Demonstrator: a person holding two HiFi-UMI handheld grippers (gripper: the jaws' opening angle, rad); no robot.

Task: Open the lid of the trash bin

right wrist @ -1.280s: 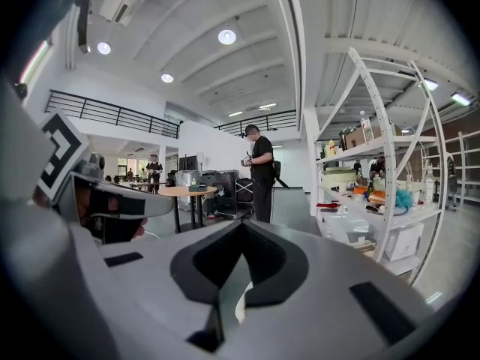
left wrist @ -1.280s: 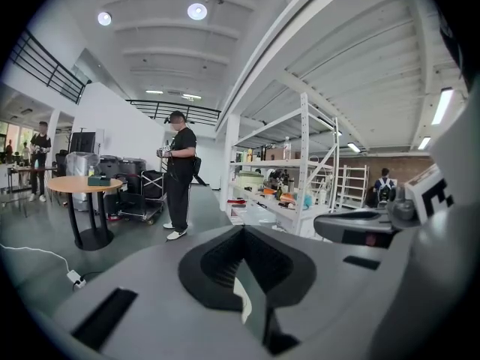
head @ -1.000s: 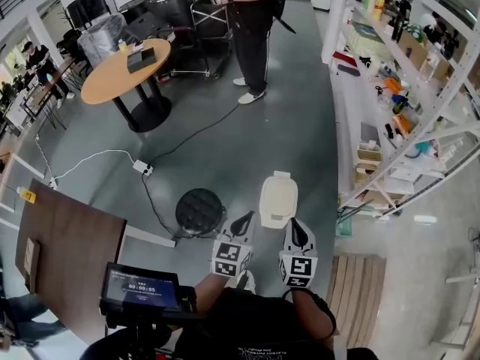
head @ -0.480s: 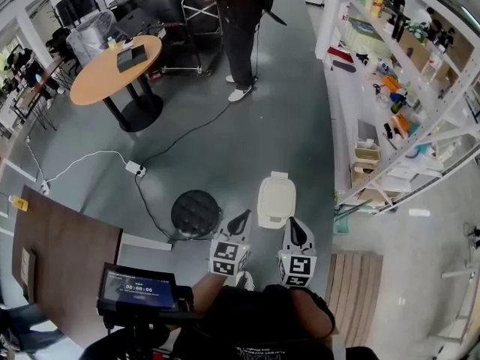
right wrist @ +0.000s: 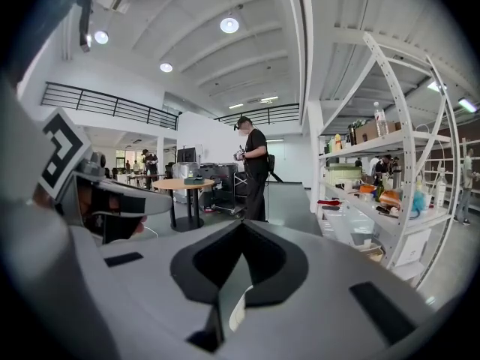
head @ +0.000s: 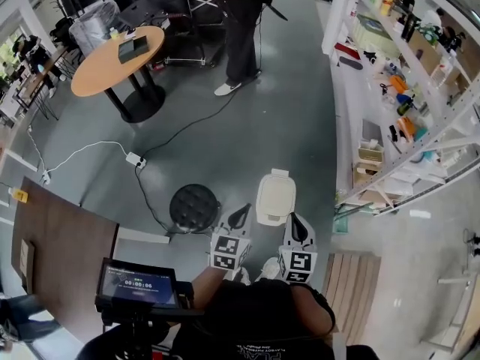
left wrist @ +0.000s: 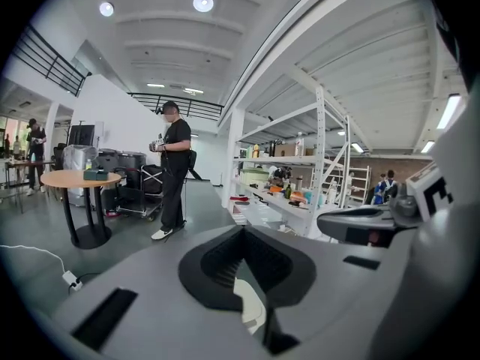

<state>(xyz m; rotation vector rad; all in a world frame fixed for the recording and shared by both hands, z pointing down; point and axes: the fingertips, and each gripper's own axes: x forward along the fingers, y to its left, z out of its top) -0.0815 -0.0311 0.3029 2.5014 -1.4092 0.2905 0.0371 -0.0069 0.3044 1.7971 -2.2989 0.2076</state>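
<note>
A cream trash bin (head: 275, 197) stands on the grey floor with its lid down, just ahead of both grippers. My left gripper (head: 241, 218) hovers to the bin's lower left, apart from it, with its jaws together and nothing held. My right gripper (head: 294, 229) hangs just below the bin's near right corner, jaws also together and empty. In the left gripper view the left gripper (left wrist: 244, 235) shows only a thin slit, with a sliver of the cream bin (left wrist: 252, 307) behind it. The right gripper (right wrist: 241, 229) looks the same in its own view, and the bin (right wrist: 237, 310) peeks through.
A black round stool (head: 193, 207) sits left of the bin. A white power strip (head: 135, 160) with cables lies on the floor. Metal shelving (head: 397, 96) lines the right side and a wooden pallet (head: 352, 291) lies near right. A person (head: 240, 21) stands beside a round table (head: 118, 55).
Both grippers keep their places near the bin, jaws unchanged. The person at the back has stepped slightly, and the head view has shifted a little.
</note>
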